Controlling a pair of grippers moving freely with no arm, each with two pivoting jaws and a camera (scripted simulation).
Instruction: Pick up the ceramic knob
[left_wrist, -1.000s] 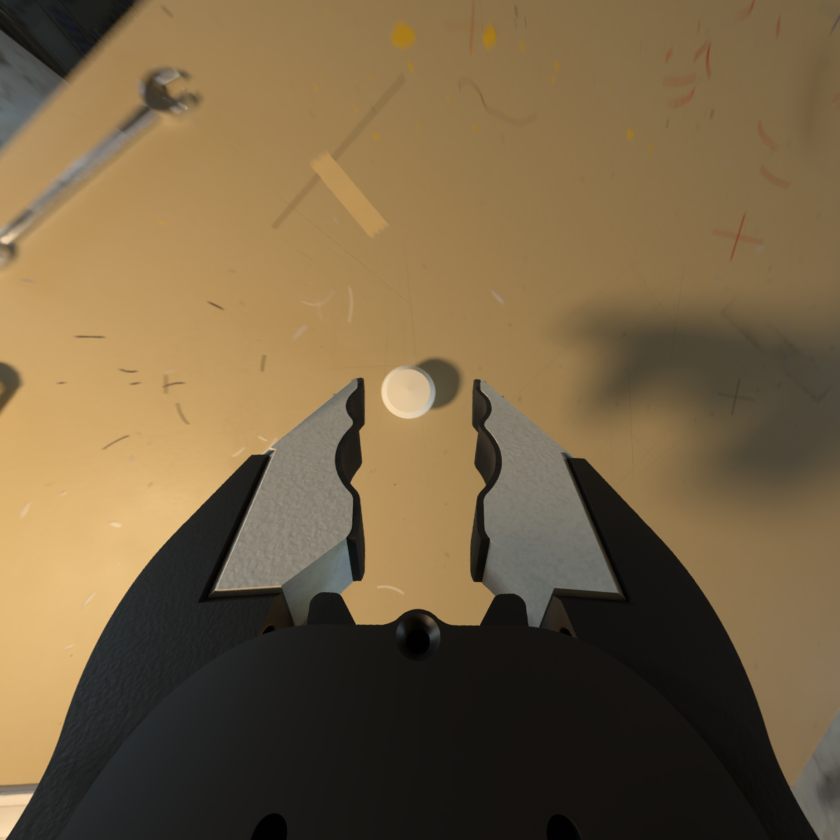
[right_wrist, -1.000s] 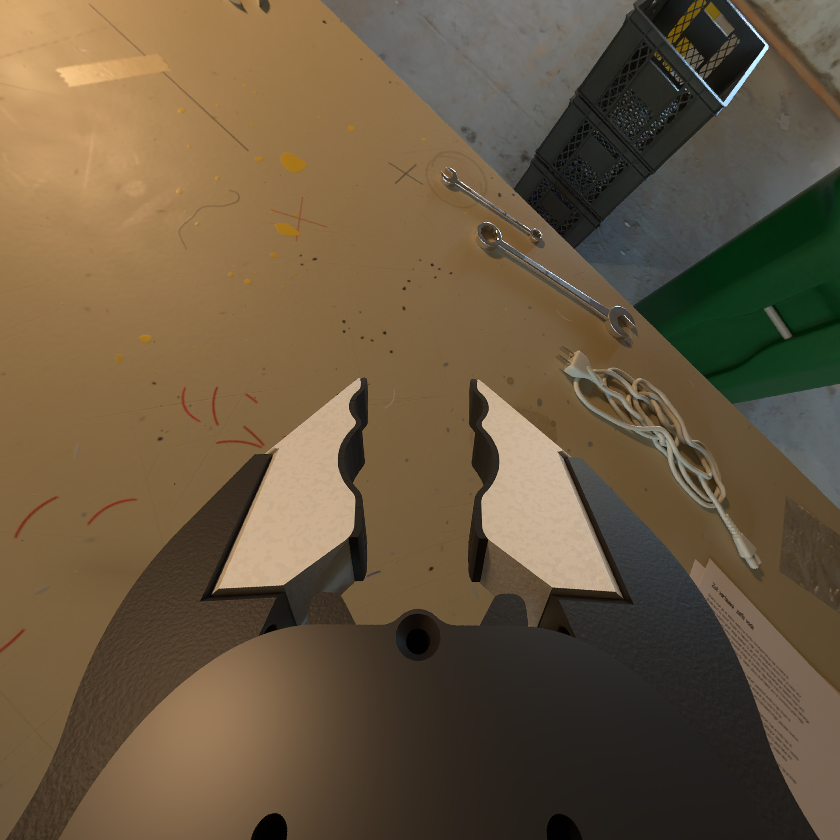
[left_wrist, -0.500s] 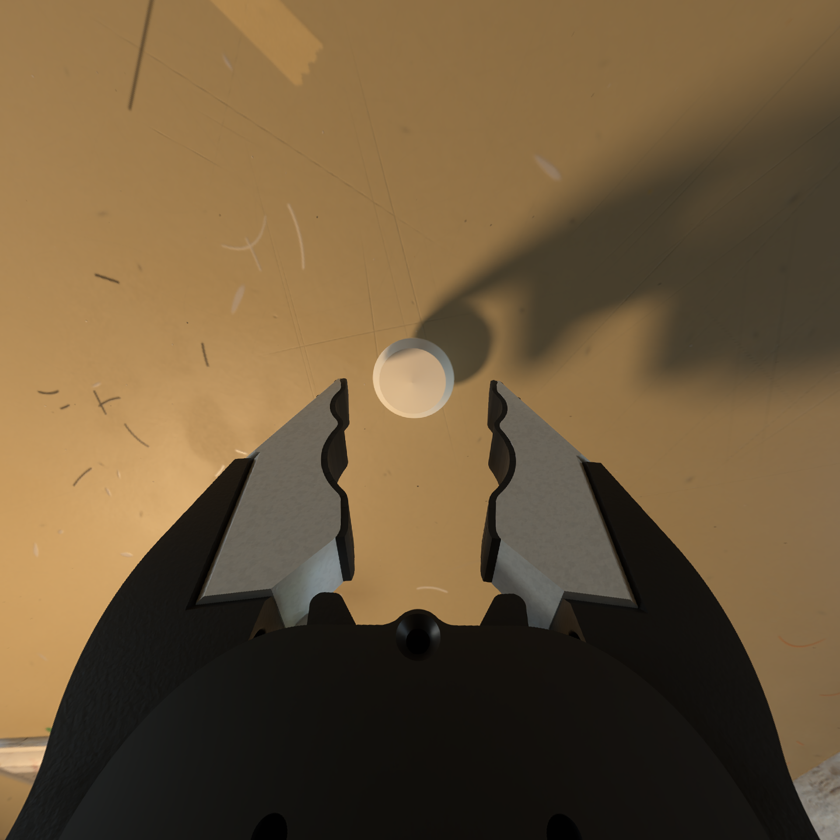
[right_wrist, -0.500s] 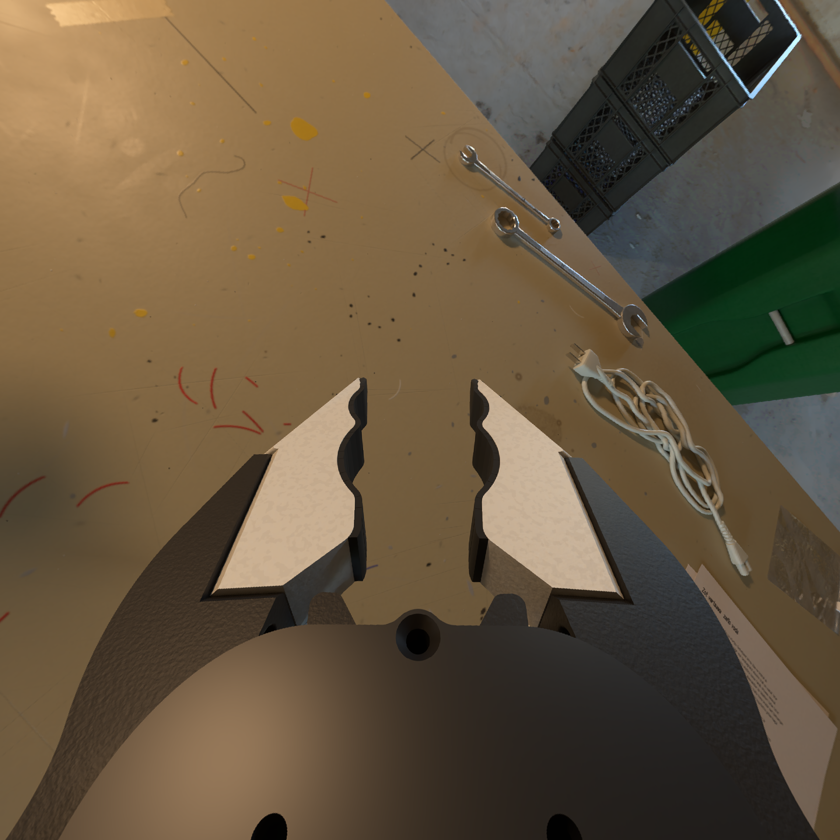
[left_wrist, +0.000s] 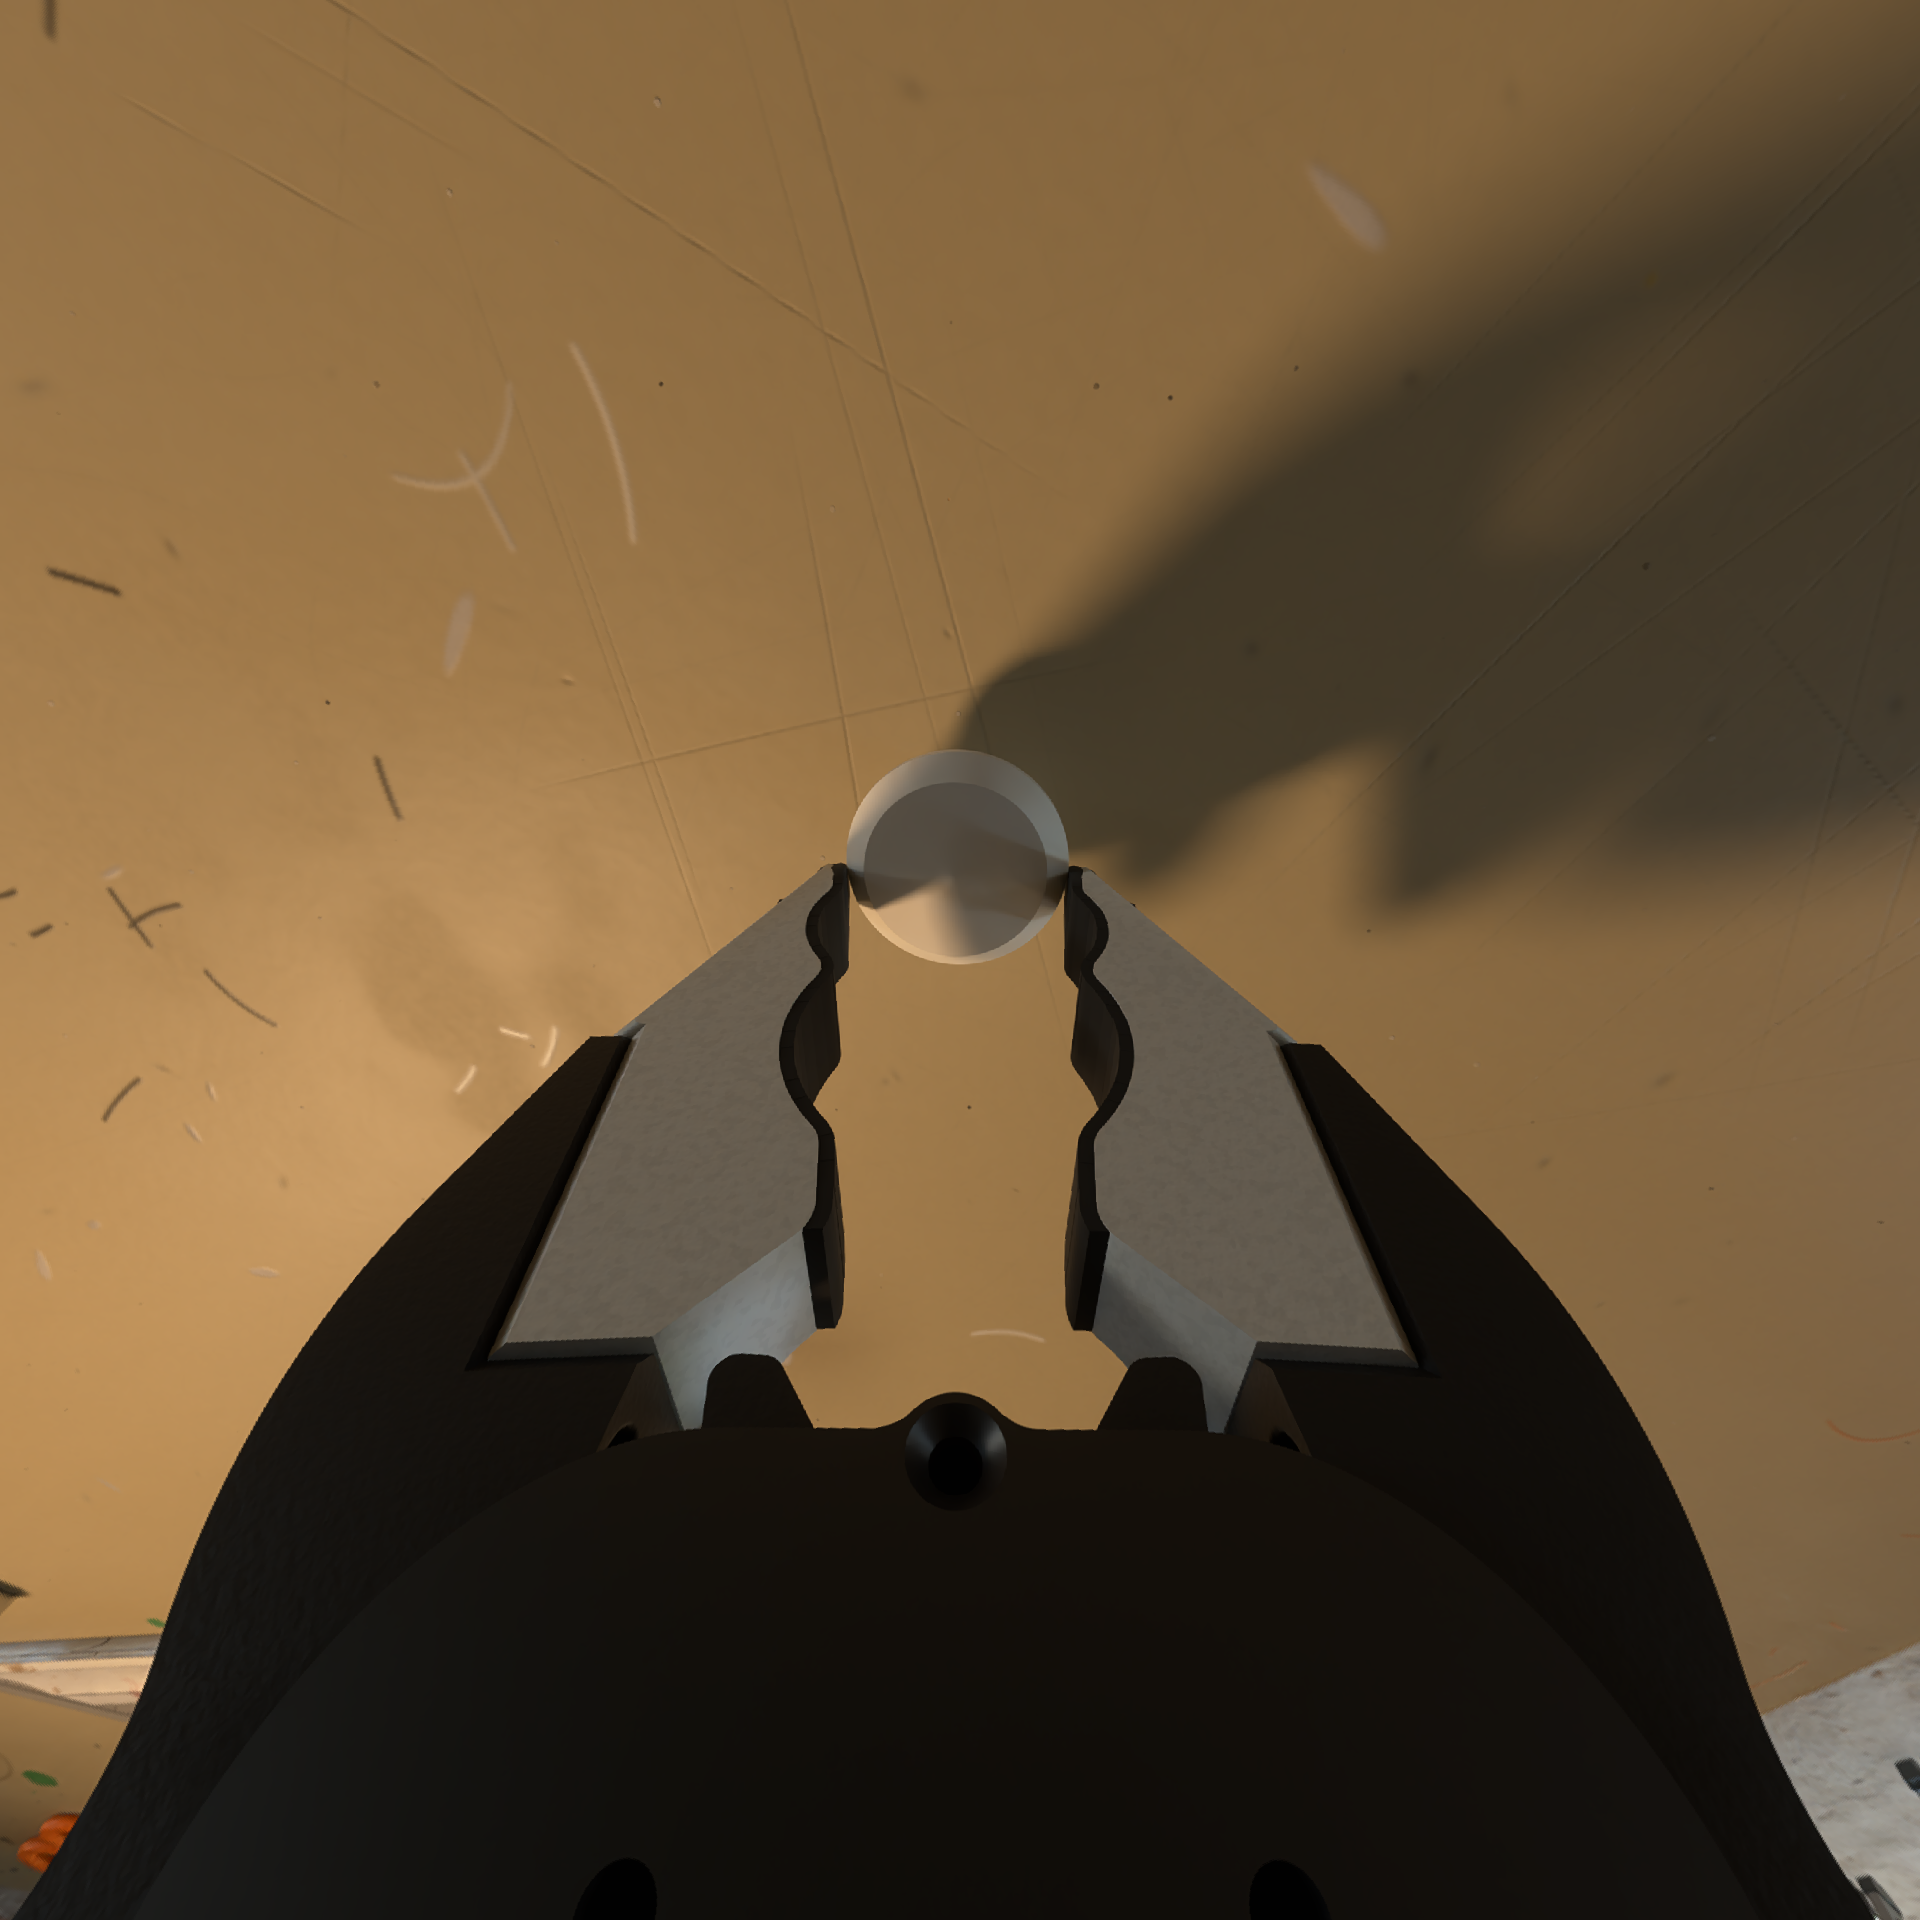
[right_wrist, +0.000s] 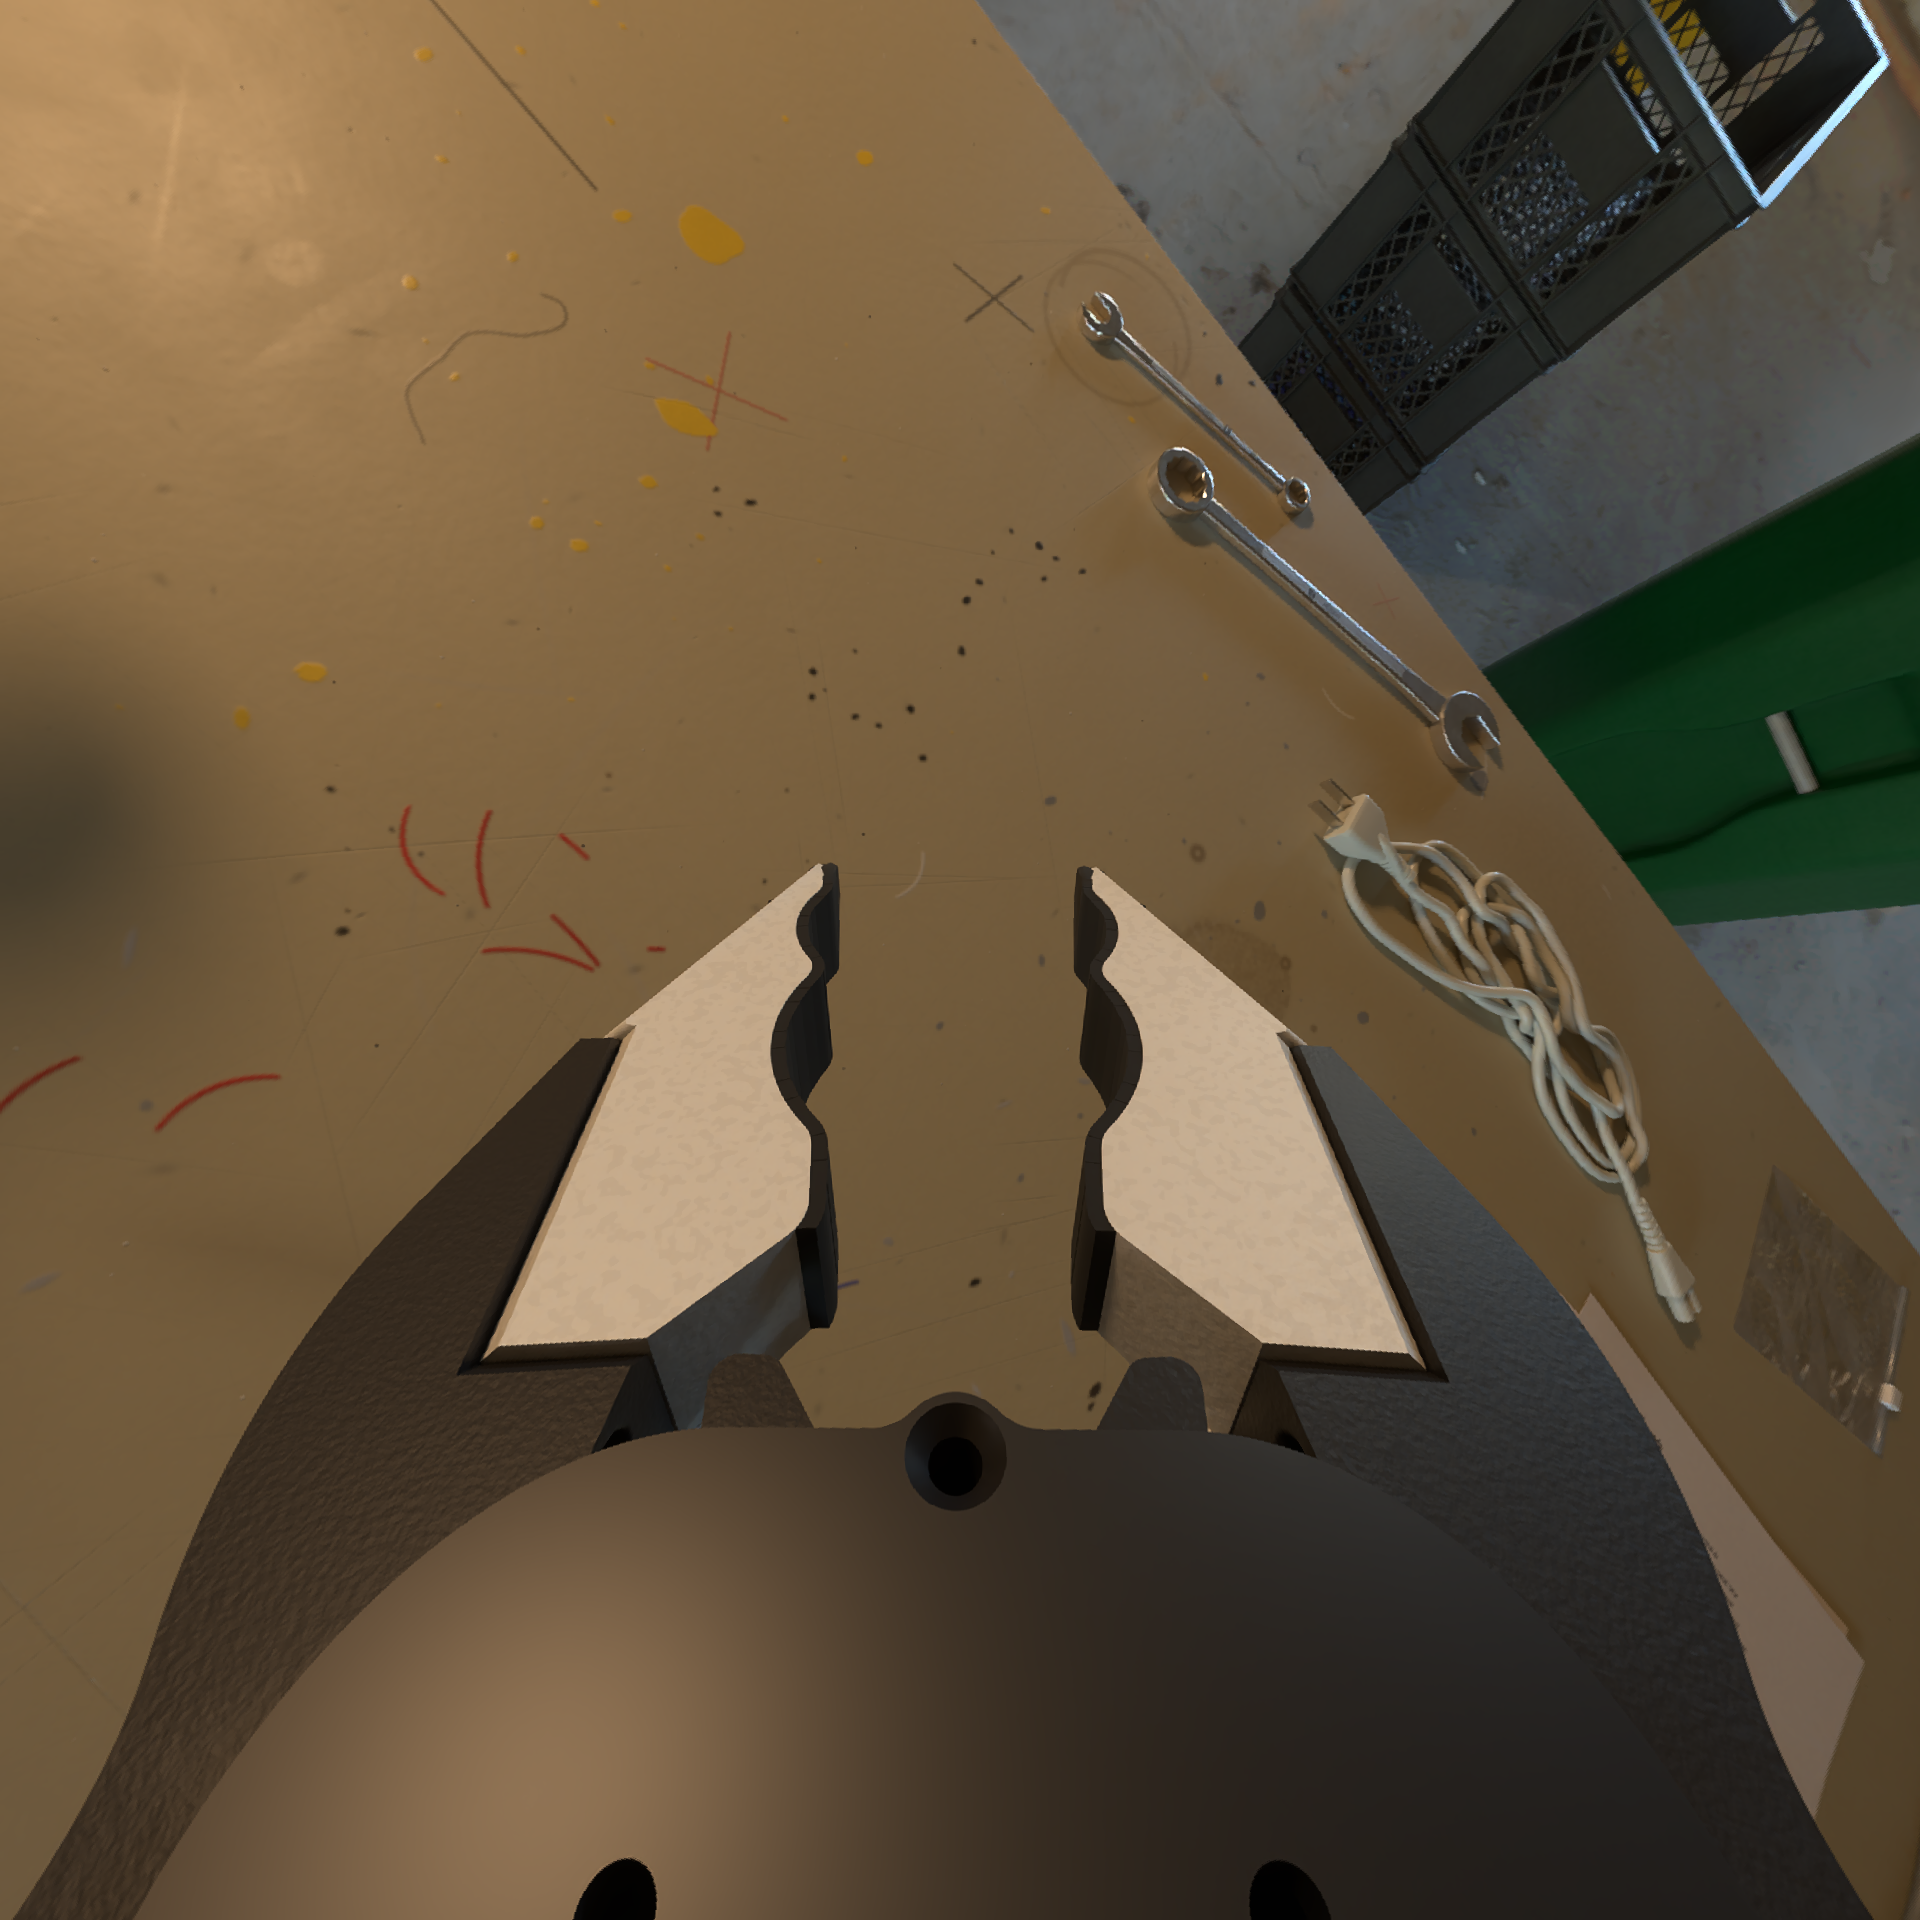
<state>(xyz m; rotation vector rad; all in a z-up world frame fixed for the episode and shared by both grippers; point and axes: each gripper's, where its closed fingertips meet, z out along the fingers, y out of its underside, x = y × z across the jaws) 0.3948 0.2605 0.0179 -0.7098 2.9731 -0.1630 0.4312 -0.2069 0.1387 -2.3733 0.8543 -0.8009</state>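
The ceramic knob (left_wrist: 956, 831) is a small white round knob on the tan workbench (left_wrist: 520, 260), in the middle of the left wrist view. My left gripper (left_wrist: 956, 883) points down at it, and both fingertips (left_wrist: 837, 883) press against the knob's sides, so the gripper is shut on it right at the tips. The knob still sits at the table surface. My right gripper (right_wrist: 954, 878) is open and empty above the bench, away from the knob, which does not show in the right wrist view.
Near the bench's right edge in the right wrist view lie two metal wrenches (right_wrist: 1195, 400) (right_wrist: 1320, 608), a coiled white cable (right_wrist: 1496, 977), a grey tape patch (right_wrist: 1808, 1309) and a paper sheet (right_wrist: 1745, 1621). Black crates (right_wrist: 1538, 229) and a green bin (right_wrist: 1745, 727) stand on the floor beyond.
My left gripper came down onto the knob, opened a little wider on the way, then closed until its tips met the knob's sides. My right gripper drifted slightly lower and forward, still open.
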